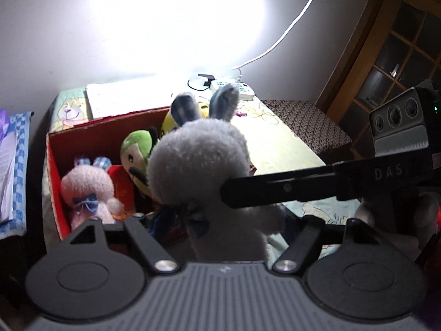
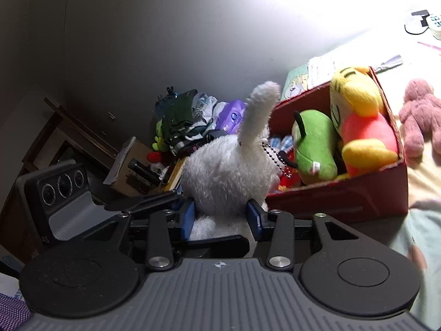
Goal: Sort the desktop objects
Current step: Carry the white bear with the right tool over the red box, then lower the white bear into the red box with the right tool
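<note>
Nearest to us in the left wrist view, our left hand-held gripper (image 1: 220,220) has a fluffy grey plush rabbit with blue-lined ears (image 1: 201,160) right in front of its body, but its fingertips are hidden behind the toy, so we cannot tell whether it is pinching it. A long black finger (image 1: 281,190) of our right hand-held gripper reaches in from the right and touches the rabbit's side.

In the right wrist view, our right hand-held gripper (image 2: 222,219) pinches a fluffy white plush rabbit with one raised ear (image 2: 228,171) between its blue pads (image 2: 188,220). A small ball chain hangs at the toy's neck. The left tool's body sits just beside it on the left.

Just beyond both toys stands an open red cardboard box (image 1: 96,135) on the worktop (image 1: 275,143), which is covered by a pale yellow cartoon-print cloth. Inside the box we see a small pink plush bunny with a blue bow (image 1: 88,190) at the near left, a green plush toy (image 1: 136,149) in the middle, and a yellow and red plush tiger (image 2: 361,124) towards the far end.

On the cloth beside the box lies a dusty pink plush toy (image 2: 419,115).

At the far end of the worktop rests a white power strip (image 1: 234,89), with a white cable (image 1: 292,24) rising along the brightly lit wall.
</note>
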The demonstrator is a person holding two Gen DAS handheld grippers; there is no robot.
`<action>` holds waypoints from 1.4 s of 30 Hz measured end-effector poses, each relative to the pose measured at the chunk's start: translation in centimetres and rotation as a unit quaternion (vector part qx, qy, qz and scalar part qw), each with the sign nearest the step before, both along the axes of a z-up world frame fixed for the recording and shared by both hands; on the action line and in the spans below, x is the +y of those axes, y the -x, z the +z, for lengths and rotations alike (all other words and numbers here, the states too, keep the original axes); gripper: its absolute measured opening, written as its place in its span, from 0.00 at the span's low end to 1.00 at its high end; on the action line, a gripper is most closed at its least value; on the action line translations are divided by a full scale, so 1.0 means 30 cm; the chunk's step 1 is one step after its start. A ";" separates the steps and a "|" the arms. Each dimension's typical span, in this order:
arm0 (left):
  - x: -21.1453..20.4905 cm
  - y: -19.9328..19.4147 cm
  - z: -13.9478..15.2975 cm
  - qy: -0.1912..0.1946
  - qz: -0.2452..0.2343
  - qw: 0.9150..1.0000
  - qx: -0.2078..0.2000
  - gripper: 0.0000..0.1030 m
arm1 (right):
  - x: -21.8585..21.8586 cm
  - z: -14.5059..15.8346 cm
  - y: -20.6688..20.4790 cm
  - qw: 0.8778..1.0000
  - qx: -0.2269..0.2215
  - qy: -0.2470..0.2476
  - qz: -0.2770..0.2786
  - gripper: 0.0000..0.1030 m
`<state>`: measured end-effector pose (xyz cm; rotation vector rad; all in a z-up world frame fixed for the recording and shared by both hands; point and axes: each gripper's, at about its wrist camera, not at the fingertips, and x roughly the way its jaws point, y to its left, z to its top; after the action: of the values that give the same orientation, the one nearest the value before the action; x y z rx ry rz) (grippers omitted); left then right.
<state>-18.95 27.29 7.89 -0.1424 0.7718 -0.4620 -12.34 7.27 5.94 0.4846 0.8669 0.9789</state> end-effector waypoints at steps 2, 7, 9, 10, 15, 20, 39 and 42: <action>0.017 -0.008 0.014 0.000 0.009 1.000 -0.006 0.75 | 0.015 0.015 -0.015 1.000 -0.007 -0.001 0.007 0.43; 0.068 -0.069 0.029 0.002 0.039 0.999 -0.013 0.75 | 0.079 0.056 -0.072 0.999 -0.036 0.010 0.029 0.43; 0.091 -0.093 0.028 0.006 0.053 0.998 -0.014 0.75 | 0.103 0.064 -0.110 0.999 -0.042 0.009 0.031 0.43; 0.102 -0.107 0.024 0.010 0.059 0.998 -0.014 0.75 | 0.115 0.065 -0.131 0.999 -0.042 0.006 0.034 0.43; 0.156 -0.183 -0.028 0.025 0.087 0.996 0.001 0.75 | 0.164 0.037 -0.208 0.998 -0.036 0.001 0.042 0.42; 0.177 -0.237 -0.083 0.026 0.102 0.994 0.019 0.75 | 0.195 -0.025 -0.251 0.999 -0.017 0.003 0.041 0.42; 0.132 -0.370 -0.205 0.019 0.091 0.993 0.077 0.75 | 0.141 -0.158 -0.359 0.998 0.039 0.012 0.041 0.42; 0.104 -0.387 -0.212 0.006 0.087 0.993 0.076 0.75 | 0.123 -0.163 -0.370 0.999 0.032 0.021 0.032 0.42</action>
<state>-7.34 30.40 1.53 -0.2561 0.8986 -0.2921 -1.24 10.95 1.04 0.4571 0.9641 1.0071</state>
